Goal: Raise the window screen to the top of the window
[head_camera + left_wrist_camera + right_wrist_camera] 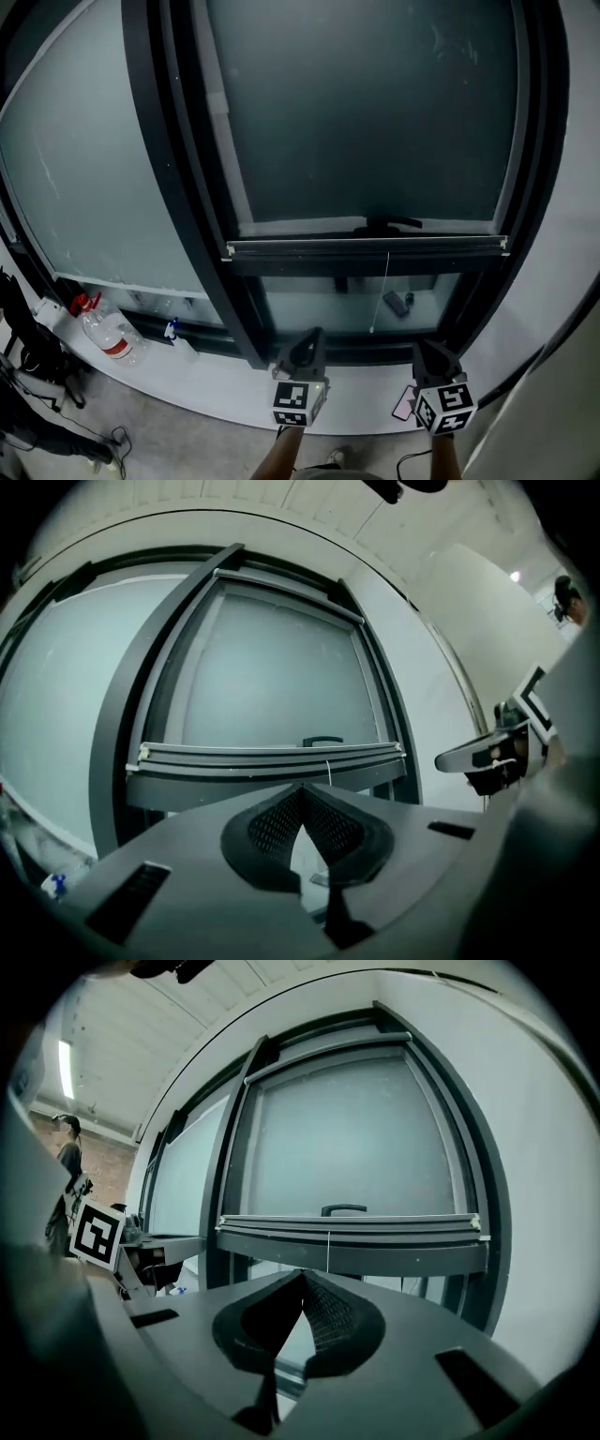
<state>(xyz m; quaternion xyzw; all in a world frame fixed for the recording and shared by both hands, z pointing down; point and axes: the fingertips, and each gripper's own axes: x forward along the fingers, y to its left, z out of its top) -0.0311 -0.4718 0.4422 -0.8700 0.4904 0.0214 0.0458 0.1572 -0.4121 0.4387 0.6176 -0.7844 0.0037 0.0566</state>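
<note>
Position: we stand in front of the window (169,187), both tools held out level towards it.

Window screen (375,122): its bottom rail (367,247) sits low in the opening, only a little above the lower frame member. A strip of uncovered glass shows beneath it. The pane above the rail looks duller than the glass to the left. We take that for the mesh, pulled nearly all the way down.

Pull cord (385,291): a thin pale line hanging from the middle of the rail, loose, with nothing on it.

Handle (387,224): dark, just above the rail at mid-span, untouched.

Left tool (315,334): jaws together, tips meeting, nothing between them. Its own view shows the rail (272,758) and the cord (329,771) ahead, apart from the tips.

Right tool (427,347): jaws also closed and empty. It points at the same rail (347,1227), with a gap between them.

Sill (216,394): a clear bottle (110,337) with a red label lies off to the left, away from the work.

Progress: as we judge it, the raise has not begun. The screen is down and neither tool has contact. Still to do: reach the rail or cord, take hold, and carry the rail up the frame's full height to the top.
</note>
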